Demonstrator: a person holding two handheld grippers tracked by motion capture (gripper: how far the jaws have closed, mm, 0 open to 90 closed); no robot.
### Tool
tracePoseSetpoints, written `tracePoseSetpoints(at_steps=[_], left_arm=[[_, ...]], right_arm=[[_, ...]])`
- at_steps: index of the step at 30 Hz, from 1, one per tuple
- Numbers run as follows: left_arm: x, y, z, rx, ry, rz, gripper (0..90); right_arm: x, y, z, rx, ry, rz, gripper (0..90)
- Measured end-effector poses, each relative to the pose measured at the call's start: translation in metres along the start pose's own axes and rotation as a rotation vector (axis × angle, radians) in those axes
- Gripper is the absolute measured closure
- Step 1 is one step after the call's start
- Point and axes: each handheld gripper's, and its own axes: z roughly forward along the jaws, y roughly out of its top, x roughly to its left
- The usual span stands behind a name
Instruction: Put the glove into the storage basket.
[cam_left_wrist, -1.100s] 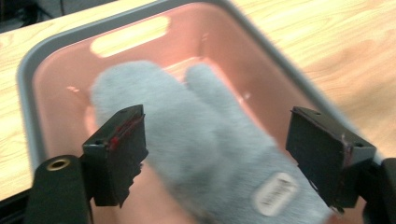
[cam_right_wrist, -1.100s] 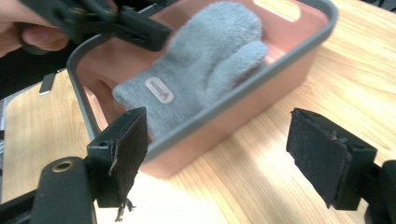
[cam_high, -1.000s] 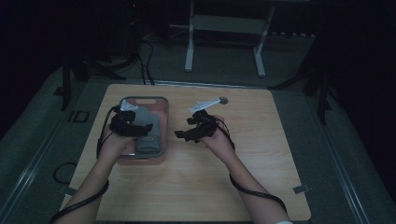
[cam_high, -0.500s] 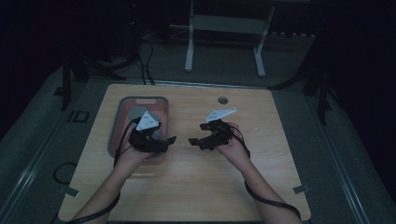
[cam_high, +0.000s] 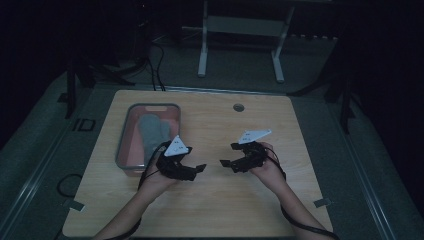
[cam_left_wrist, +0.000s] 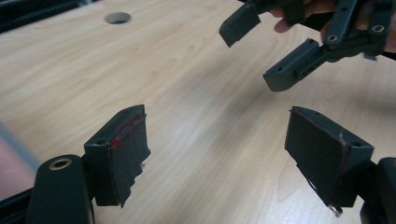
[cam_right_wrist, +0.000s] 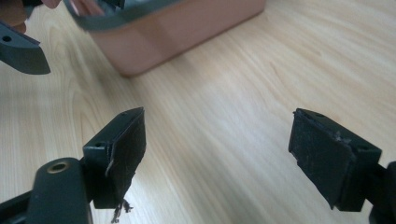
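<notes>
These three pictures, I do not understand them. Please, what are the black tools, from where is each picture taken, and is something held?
A person sits at a wooden table and holds a hand tool in each hand. Each tool has two black jaws that pinch things.

The high view looks down from above: the left gripper and the right gripper face each other over bare wood. The other two pictures come from small cameras riding on each tool, looking along its own jaws.

On the table stands a pink tray with a grey cloth-like thing inside, and there is a round hole in the tabletop.

Both pairs of jaws stand open and hold nothing.
</notes>
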Motion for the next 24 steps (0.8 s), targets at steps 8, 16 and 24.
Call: tracePoseSetpoints(at_steps=[8, 16, 24], left_arm=[[-0.016, -0.012, 0.024, 0.018, -0.104, 0.023, 21.5], [-0.023, -0.028, 0.038, 0.025, -0.145, 0.031, 17.4], [-0.028, -0.042, 0.048, 0.016, -0.118, 0.030, 8.2]], right_arm=[[0.000, -0.035, -0.004, 0.019, 0.034, -0.008, 19.1], [-0.002, -0.063, -0.013, 0.031, 0.037, 0.007, 19.1], [-0.002, -0.091, -0.023, 0.008, 0.023, -0.016, 17.5]])
